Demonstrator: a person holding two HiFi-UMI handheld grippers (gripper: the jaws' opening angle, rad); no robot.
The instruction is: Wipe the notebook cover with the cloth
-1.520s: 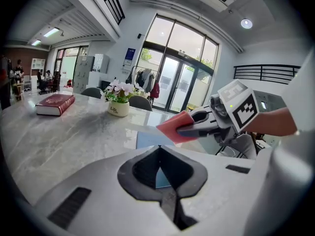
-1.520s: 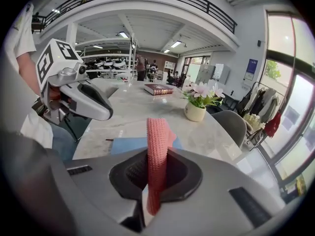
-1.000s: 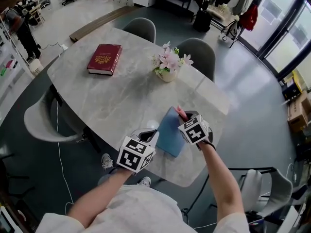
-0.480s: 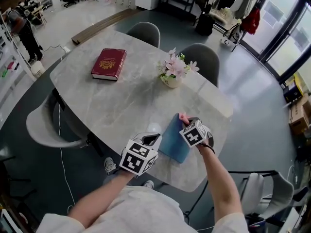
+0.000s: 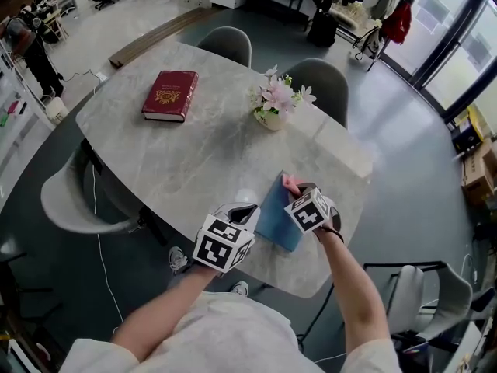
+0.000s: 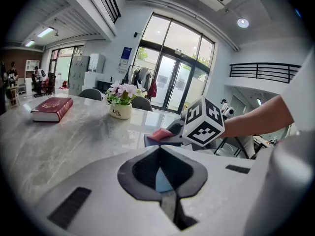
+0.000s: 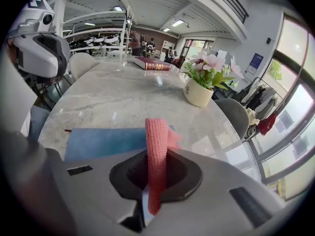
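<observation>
both tools engaged: left gripper [image 6: 160, 183] pinches the notebook [image 5: 275, 217] edge, right gripper [image 7: 150, 186] clamps the cloth [image 7: 156, 149] at its far end; wiping looks under way, unfinished.

We see a grey marble table [image 5: 186, 162] | red book [image 5: 169, 95] upper left on it | potted pink flowers [image 5: 273, 103] at upper centre | grey chairs [image 5: 227, 45] beyond them

Notebook [image 5: 272, 214] part-hidden by R claw [image 5: 293, 189]
</observation>
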